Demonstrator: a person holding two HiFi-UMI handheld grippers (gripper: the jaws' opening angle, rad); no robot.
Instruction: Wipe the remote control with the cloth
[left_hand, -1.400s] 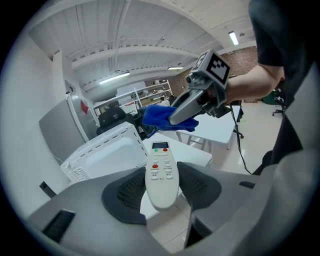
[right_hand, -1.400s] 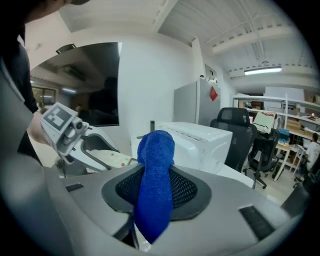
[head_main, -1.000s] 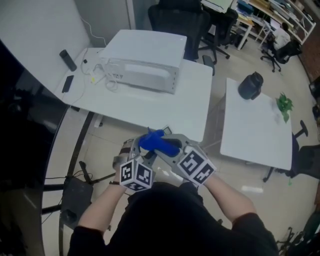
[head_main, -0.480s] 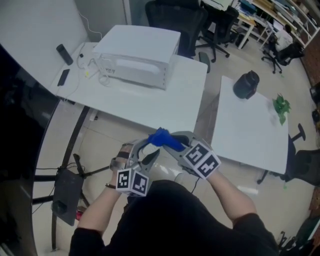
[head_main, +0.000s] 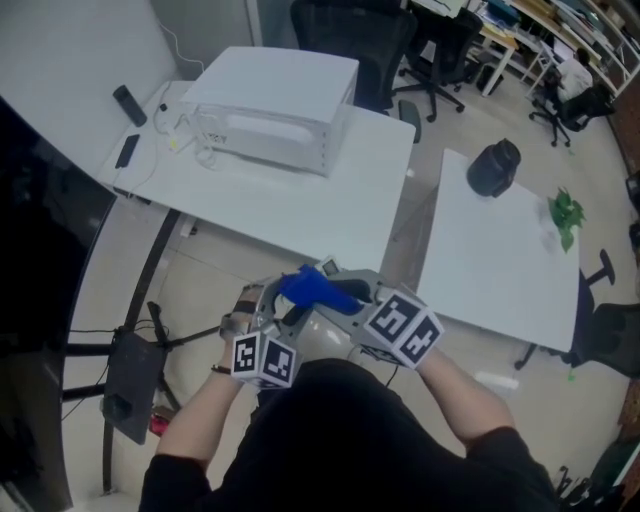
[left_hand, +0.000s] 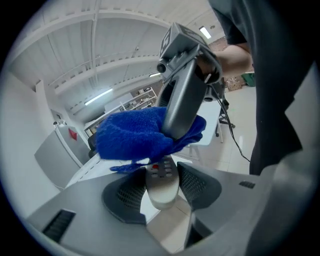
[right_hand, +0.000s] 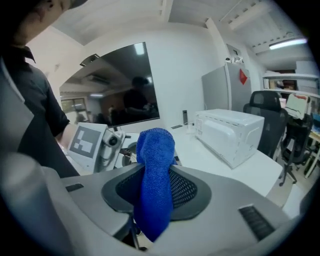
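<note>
Left gripper view, remote (left_hand: 162, 186) between jaws, cloth (left_hand: 131, 138) atop

Open-plan office, black swivel chairs (head_main: 345, 35) standing by cluttered desks (head_main: 520, 20), white tables (head_main: 320, 215) carrying a microwave (head_main: 275, 105), ceiling lights (right_hand: 287, 44) glowing

Right tongs (right_hand: 154, 189): we see both pads pressed onto the cloth (right_hand: 156, 150), which fills the gap between them.
Cloth: blue and thickly folded; it stands up above the pads and hangs in a tail below them.
Left tongs (right_hand: 120, 150): just behind the cloth at left, marker cube facing us.
Worktop (right_hand: 200, 156): white, carrying a white microwave (right_hand: 230, 132) to the right.
Background: we make out a dark screen (right_hand: 110, 85) and a black chair (right_hand: 265, 115).
</note>
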